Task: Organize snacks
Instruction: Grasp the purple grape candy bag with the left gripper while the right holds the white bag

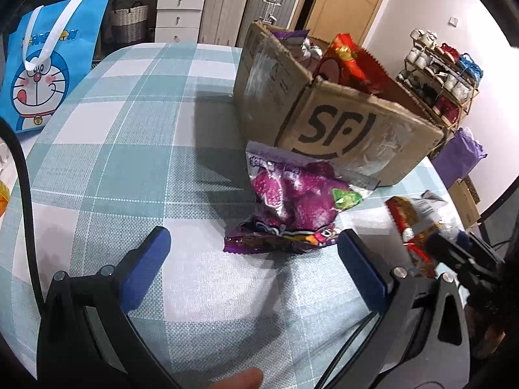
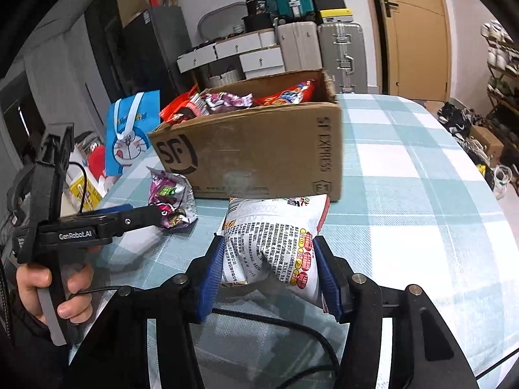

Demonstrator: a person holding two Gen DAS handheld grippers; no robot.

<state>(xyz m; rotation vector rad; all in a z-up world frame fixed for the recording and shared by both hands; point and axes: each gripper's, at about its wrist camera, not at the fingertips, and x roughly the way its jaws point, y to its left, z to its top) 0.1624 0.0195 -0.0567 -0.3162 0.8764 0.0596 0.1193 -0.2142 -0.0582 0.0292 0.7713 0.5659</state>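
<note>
Your right gripper (image 2: 269,269) clamps the white snack bag (image 2: 275,240) at lower centre, ready for the cardboard box (image 2: 259,155). Your left gripper (image 1: 253,256) gapes empty before the purple bag (image 1: 292,207), centre frame.

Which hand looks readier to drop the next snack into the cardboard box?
The right: its claw already grips the white printed snack bag before the brown cardboard box. The left claw is open, empty.

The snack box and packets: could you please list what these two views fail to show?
- Box contents: the cardboard box walls hide all but the top packets, both views.
- White snack bag: front face turned away, right wrist view.
- Purple snack bag: label too crumpled and glary to read, left wrist view.
</note>
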